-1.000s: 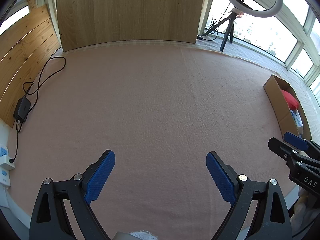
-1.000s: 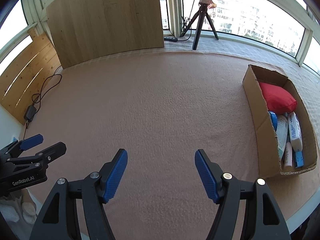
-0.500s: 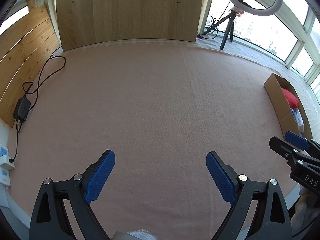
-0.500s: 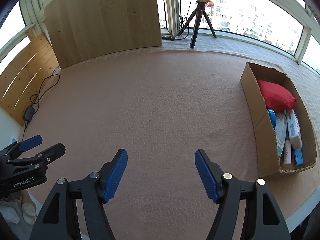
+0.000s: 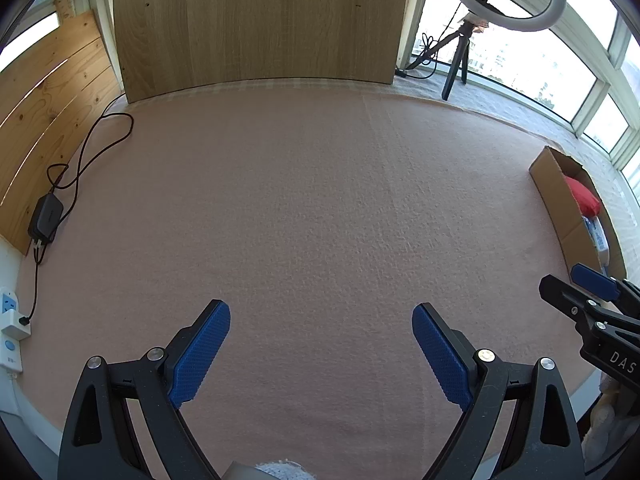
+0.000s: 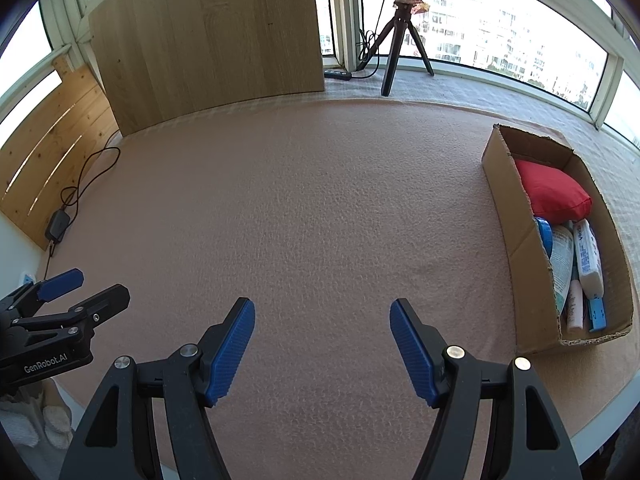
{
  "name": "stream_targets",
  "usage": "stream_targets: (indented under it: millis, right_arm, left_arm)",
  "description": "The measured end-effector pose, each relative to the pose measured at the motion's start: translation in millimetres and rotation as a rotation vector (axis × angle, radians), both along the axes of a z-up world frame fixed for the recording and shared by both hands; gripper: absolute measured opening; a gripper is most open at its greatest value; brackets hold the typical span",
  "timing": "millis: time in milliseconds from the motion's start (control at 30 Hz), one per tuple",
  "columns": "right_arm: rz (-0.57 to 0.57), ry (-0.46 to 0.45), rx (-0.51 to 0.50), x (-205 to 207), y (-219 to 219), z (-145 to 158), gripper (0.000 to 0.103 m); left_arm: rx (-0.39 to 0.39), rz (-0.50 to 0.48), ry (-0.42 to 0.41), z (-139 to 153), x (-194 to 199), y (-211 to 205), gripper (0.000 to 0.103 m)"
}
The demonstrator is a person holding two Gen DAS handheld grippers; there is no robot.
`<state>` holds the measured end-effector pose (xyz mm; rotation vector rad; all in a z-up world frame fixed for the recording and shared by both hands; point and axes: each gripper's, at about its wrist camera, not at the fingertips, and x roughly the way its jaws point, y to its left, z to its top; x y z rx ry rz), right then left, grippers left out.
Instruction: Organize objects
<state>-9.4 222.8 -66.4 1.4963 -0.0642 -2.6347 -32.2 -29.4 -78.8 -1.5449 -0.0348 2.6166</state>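
Observation:
A cardboard box [image 6: 520, 264] lies at the right side of the pink felt table [image 6: 320, 208]. Inside it are a red pillow [image 6: 554, 194], a blue-lidded tub [image 6: 545, 232], a white tube [image 6: 588, 258] and other small packages. In the left wrist view the box [image 5: 560, 208] sits at the far right edge. My right gripper [image 6: 322, 314] hovers open over bare felt left of the box, nothing between its blue pads. My left gripper [image 5: 321, 322] is open too, over bare felt, and it appears at the left edge [image 6: 80, 288] in the right wrist view.
A wooden panel [image 5: 256, 20] stands at the back and wood slats [image 5: 44, 120] line the left side. A black power adapter [image 5: 45, 218] with its cable lies at the left edge near a white socket strip [image 5: 10, 316]. A ring light on a tripod [image 6: 400, 36] stands behind the table.

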Motion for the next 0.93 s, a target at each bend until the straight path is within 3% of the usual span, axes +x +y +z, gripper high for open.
stream_targets:
  millis: [933]
  right_arm:
    - [-0.001, -0.017, -0.005, 0, 4, -8, 0.067]
  left_arm:
    - [-0.005, -0.002, -0.016, -13, -5, 3, 0.099]
